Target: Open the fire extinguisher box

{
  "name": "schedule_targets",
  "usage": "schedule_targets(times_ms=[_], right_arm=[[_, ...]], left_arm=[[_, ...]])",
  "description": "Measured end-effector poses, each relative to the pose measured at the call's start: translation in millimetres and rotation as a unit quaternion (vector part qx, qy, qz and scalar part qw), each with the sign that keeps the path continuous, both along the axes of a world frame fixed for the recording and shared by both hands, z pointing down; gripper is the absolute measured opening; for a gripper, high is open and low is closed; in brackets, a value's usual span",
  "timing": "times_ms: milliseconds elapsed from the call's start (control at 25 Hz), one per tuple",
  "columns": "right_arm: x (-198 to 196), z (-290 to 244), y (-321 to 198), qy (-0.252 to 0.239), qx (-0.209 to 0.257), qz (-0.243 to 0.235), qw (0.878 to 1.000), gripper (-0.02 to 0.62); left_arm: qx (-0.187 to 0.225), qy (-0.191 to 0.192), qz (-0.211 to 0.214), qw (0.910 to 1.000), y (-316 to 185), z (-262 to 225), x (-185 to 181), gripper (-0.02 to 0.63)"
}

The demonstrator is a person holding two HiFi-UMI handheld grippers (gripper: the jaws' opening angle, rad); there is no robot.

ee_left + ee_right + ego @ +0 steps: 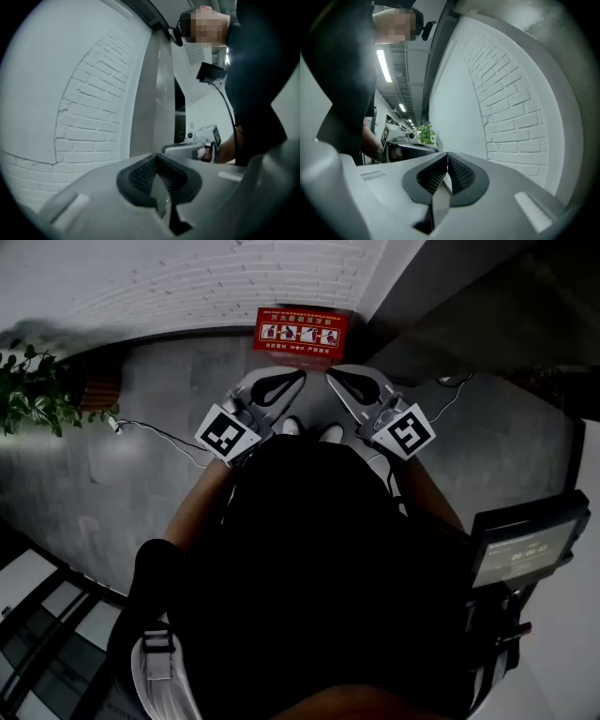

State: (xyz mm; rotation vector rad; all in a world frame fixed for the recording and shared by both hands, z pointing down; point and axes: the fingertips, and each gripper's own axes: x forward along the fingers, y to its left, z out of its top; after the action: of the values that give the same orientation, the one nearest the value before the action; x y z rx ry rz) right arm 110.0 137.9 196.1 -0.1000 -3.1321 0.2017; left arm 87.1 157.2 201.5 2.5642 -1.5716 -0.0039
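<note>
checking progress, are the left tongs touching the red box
Apart. Left gripper view: the left tongs are shut on nothing, only brick wall beyond; head view shows floor between them and the red box.

White brick wall (187, 287) over grey floor (112, 493) — potted plant (33, 390) at left.

A white brick wall (187, 287) runs along the far edge of a grey floor (122, 484). A leafy green plant (33, 390) stands at the floor's left edge, with a thin cable (155, 430) trailing beside it.
</note>
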Motion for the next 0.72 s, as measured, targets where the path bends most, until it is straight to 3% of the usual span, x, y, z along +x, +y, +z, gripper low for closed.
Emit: schedule_targets(times_ms=[280, 440, 720], right_arm=[[-11.0, 5.9, -8.2, 0.011, -0.005, 0.008, 1.000, 0.009], [-40.3, 17.5, -22.4, 0.024, -0.004, 0.012, 1.000, 0.010], [-115.1, 40.4, -58.7, 0.046, -0.022, 0.077, 0.996, 0.011]], left_arm=[[-0.006, 0.003, -0.007, 1.0000, -0.3, 5.2, -18.2, 0.005], [-0.010, 0.007, 0.000, 0.9999, -18.7, 16.0, -46.5, 0.005], [0.012, 0.014, 0.032, 0.9993, -50.1, 37.9, -117.6, 0.005]])
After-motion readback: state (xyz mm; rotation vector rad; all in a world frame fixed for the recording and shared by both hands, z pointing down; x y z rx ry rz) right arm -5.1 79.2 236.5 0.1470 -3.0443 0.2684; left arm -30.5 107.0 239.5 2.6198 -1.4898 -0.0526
